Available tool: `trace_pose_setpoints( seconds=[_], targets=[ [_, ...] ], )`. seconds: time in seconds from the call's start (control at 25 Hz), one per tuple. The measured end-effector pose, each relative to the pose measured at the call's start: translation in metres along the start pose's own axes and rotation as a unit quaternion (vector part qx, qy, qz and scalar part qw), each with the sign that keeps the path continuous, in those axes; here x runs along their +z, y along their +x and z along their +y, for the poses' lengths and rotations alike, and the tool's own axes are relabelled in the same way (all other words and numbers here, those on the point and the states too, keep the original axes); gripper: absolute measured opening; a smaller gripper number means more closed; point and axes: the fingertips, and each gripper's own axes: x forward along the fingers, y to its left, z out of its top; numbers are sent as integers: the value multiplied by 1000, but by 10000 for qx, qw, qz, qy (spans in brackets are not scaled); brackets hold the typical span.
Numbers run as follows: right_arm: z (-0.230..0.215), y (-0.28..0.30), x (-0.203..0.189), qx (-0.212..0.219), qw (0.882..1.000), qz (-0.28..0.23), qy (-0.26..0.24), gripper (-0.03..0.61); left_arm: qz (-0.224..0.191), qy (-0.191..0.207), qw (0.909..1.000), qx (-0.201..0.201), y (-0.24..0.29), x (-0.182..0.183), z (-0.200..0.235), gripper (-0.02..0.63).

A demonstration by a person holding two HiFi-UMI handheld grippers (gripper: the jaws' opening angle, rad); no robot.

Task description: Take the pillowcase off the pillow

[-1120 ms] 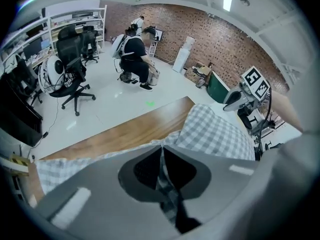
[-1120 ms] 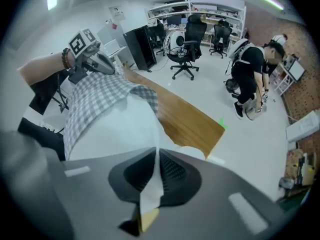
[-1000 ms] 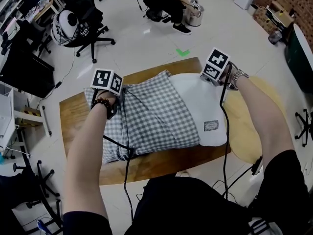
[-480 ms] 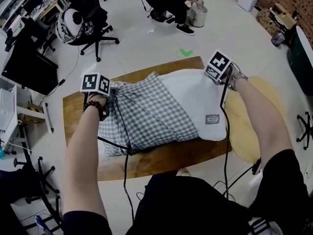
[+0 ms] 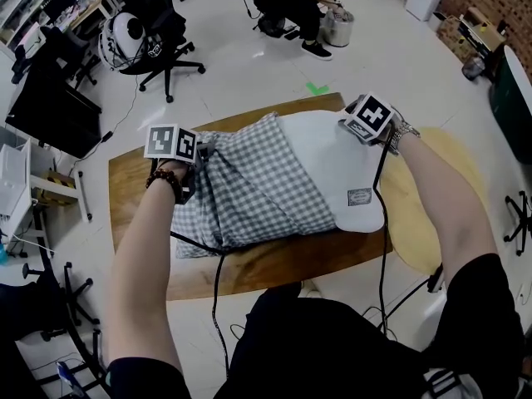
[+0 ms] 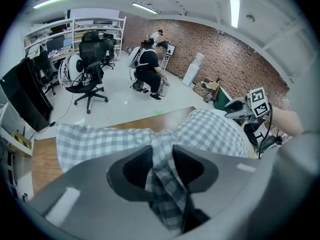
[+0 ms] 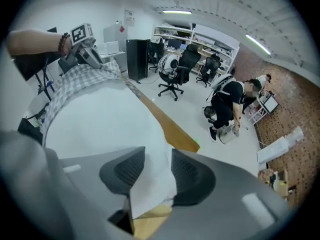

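"So, what lies where, biggest first?" the first observer asks.

"The wooden table [image 5: 133, 198], and on it the white pillow [image 5: 332, 160]. Its long axis runs left to right, from one hand to the other. The checked pillowcase [image 5: 249, 194] covers only the pillow's left part. The right end is bare."

"And the hands?"

"The left gripper [image 6: 161, 159] is at the case's bunched left edge. Its jaws have just been opening, and a fold of checked cloth hangs between the pads, apparently loose. The right gripper [image 7: 157, 166] is at the far right corner of the pillow. Its jaws have also just been opening, and the white corner sits between them, seemingly no longer squeezed."

"So neither has a firm hold?"

"That is how it looks. Both stand partly spread around cloth."

"Which way must the case go?"

"To the left, along the long axis and away from the right gripper. The left hand is the nearer one to the case and the right hand to the bare end. In his judgement the next move calls for a fresh bite on each side, then a pull apart."
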Motion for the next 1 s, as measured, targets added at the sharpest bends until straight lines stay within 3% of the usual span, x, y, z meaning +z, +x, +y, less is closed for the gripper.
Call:
trace_pose_setpoints(
  seconds=[0.2, 0.48, 1.0],
  targets=[
    [5, -17, -3, -242, 9993, -208, -193, 195, -243, -37, 9997, -82, 0, -4, -12, 170],
    [29, -32, -20, -247, 9986, -264, -398, 201, -504, 130, 9985, 191, -31, -9, -33, 183],
    [116, -66, -45, -152, 9939, -403, -1020, 201, -901, 209, 9950, 388, -58, -59, -77, 196]
  ],
)
